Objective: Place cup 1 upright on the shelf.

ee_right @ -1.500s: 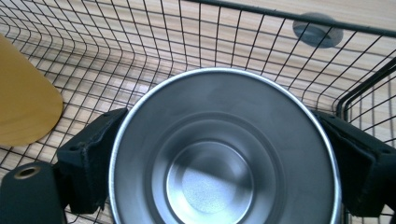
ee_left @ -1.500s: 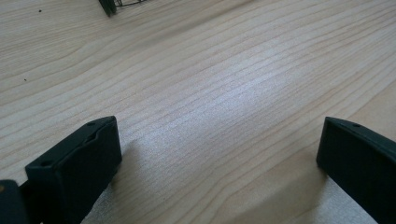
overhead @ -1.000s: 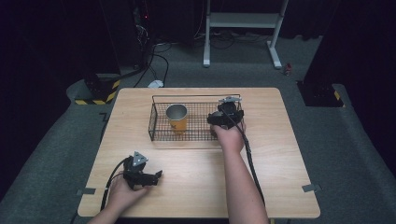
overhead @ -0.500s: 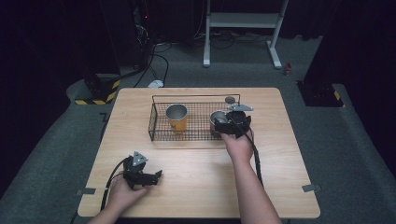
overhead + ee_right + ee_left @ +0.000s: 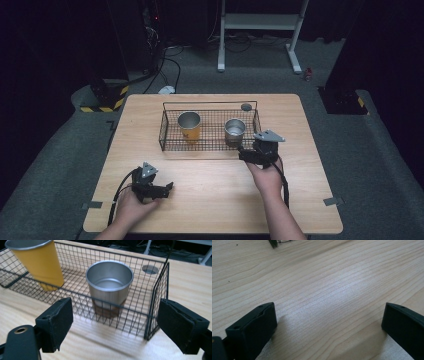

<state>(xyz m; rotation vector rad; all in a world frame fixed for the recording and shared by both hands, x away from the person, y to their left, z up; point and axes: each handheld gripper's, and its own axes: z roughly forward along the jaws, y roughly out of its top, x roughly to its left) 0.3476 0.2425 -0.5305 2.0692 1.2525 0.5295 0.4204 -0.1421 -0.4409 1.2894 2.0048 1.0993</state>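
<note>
Silver cup stands in the wire basket, right gripper free just in front of it.

The right gripper (image 5: 248, 154) is at the near right corner of the wire basket (image 5: 170, 141), its fingers (image 5: 57, 320) wide apart and holding nothing; the silver cup (image 5: 109, 285) stands upright inside the right part of the basket, apart from the yellow cup (image 5: 37, 260) at the left part. Both cups look empty, though the bottom of the yellow one is hidden from me. To finish this step well, I think the hand should draw back straight and low, so the fingers do not catch the basket wire and tip the cup. The left gripper (image 5: 156, 190) rests on the bench (image 5: 310, 200) at the near left, fingers (image 5: 252, 330) also wide open and empty.
</note>
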